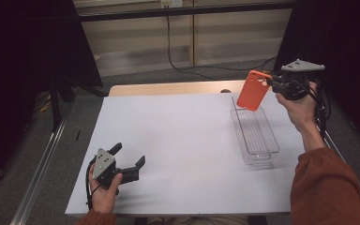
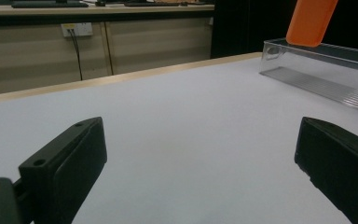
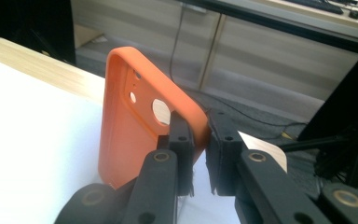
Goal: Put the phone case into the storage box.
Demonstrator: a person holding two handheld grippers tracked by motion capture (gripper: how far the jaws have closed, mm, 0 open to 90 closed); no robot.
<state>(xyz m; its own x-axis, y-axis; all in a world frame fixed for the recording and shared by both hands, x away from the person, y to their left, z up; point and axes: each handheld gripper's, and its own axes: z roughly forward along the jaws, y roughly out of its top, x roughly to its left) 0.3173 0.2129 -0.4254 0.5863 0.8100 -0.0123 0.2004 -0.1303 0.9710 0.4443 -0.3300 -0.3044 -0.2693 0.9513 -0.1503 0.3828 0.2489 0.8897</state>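
The right gripper point(image 1: 271, 83) is raised at the far right, forearm angled up, jaws clamped tight on what it holds; the left gripper point(image 1: 130, 161) rests low at the near left, jaws spread wide

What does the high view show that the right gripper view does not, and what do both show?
High view alone: the clear tray on the white table, the left gripper open and low over the table, and both of the person's hands. Right gripper view alone: the holes in the orange case from close up, with the jaws pinching its edge. Both: the right gripper shut on the case, the table, and the cabinets behind it.
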